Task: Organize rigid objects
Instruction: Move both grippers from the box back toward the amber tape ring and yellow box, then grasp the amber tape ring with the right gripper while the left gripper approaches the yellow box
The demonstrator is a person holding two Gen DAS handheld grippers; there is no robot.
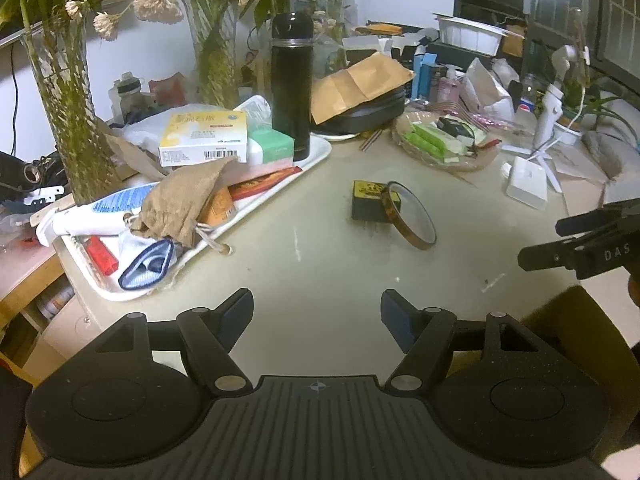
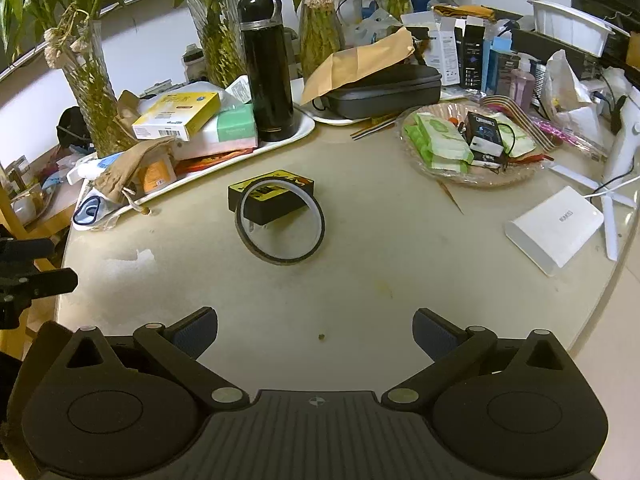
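From the left wrist view, the left gripper [image 1: 317,312] hangs low over the pale round surface [image 1: 320,264] with its two fingers spread wide and nothing between them. Ahead of it, in the bare middle, sits a small black box with a yellow printed top [image 1: 370,201], and a thin amber ring of tape [image 1: 412,216] stands tilted on edge, leaning against the box's right side. Both lie well apart from the gripper. To the left a white rectangular tray [image 1: 316,152] is heaped with a yellow-and-white carton [image 1: 202,138], a brown cloth drawstring pouch [image 1: 184,204] and a tall black flask [image 1: 291,84], which suggests the tray is where loose items get gathered. The right gripper [image 1: 538,240] pokes in from the right edge; from here I cannot tell its opening.

From the right wrist view, the right gripper [image 2: 315,330] is likewise splayed and holding nothing, aimed straight at the tape ring [image 2: 280,220], whose upper part rests on the black box [image 2: 272,196]. It probably stays upright only because of that support. A clear glass dish of green packets [image 2: 464,148] and a white power adapter [image 2: 554,226] sit to the right, apart from the pair.

The box and ring look like the stray rigid pieces left to tidy. Neither is gripped, so the sorting of these two has not begun.
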